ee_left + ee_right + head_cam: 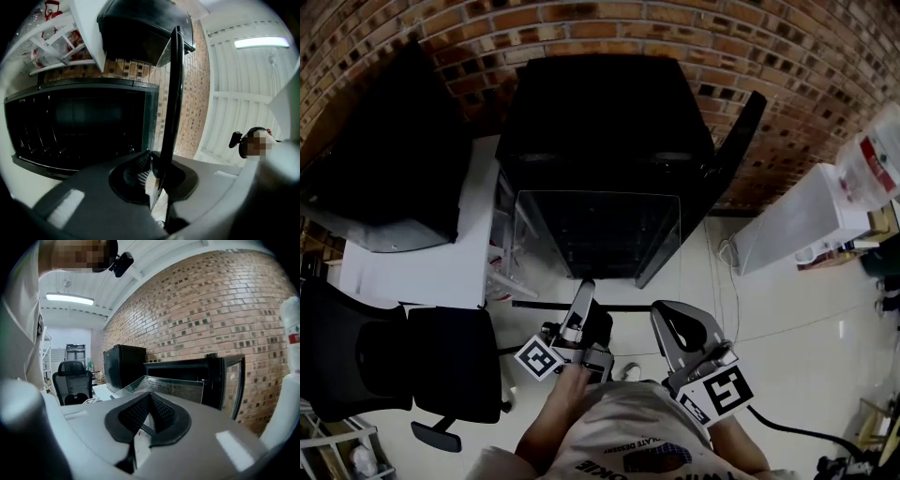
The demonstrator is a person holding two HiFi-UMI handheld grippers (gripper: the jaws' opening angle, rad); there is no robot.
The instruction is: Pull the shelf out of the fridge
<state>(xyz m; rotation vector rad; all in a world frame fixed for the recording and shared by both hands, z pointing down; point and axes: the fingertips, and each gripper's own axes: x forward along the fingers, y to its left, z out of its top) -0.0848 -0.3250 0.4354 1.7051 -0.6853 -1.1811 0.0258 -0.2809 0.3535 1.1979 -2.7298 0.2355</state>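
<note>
Counting what I see: one boxy black fridge [600,103] with its door [727,159] swung open, one clear flat glass shelf [598,234], two grippers, one red brick wall [581,28].
Shelf look: a thin, transparent rectangular pane with smooth, reflective faces; in my left gripper view it shows edge-on as a dark line.
Shelf place: sticking out of the fridge's front opening, towards me.
Left gripper [584,286]: jaws nearly together, pinching the shelf's near edge.
Right gripper [664,314]: jaws together on nothing, clear of the shelf.
Materials: grey plastic jaws with black ribbed pads; glossy pale floor [787,319].
</note>
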